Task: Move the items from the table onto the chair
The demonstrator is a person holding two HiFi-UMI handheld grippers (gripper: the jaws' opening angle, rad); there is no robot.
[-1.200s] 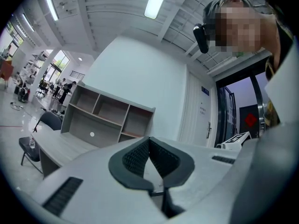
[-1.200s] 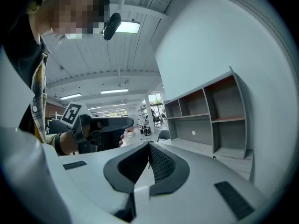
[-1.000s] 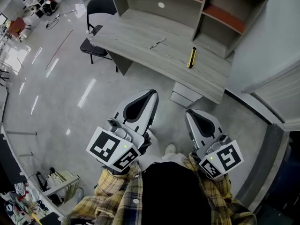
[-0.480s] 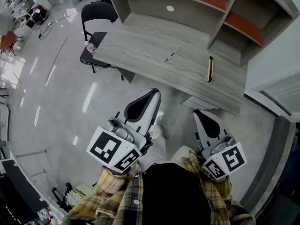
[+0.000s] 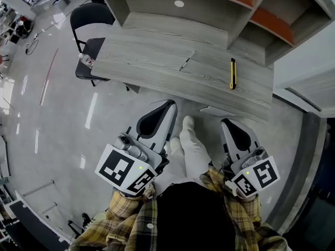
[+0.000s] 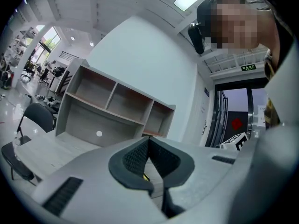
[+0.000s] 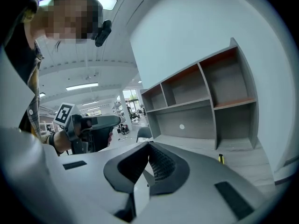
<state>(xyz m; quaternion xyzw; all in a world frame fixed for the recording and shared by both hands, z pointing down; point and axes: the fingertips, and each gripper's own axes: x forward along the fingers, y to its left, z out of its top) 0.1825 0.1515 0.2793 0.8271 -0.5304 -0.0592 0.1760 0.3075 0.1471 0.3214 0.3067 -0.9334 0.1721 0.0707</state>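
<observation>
A grey wooden desk [image 5: 152, 61] stands ahead of me. A thin pen [image 5: 187, 60] lies near its middle, and a yellow and black utility knife [image 5: 232, 73] lies to its right. The black chair [image 5: 86, 20] stands at the desk's left end with a small object [image 5: 85, 61] on its seat. My left gripper [image 5: 170, 104] and right gripper [image 5: 225, 122] hang side by side short of the desk's front edge. Both are shut and hold nothing. The knife [image 7: 221, 158] also shows in the right gripper view, beyond the shut right gripper [image 7: 149, 145].
A shelf hutch [image 5: 178, 3] rises along the desk's back. A white wall [image 5: 309, 61] closes the right side. A white-trousered leg and shoe [image 5: 188, 135] stand between the grippers. Shiny floor [image 5: 57, 119] spreads to the left, with clutter at the far edges.
The person has stepped toward the desk, which now looks closer and more square-on. A leg has swung forward between the grippers. Both grippers stay shut and empty.
</observation>
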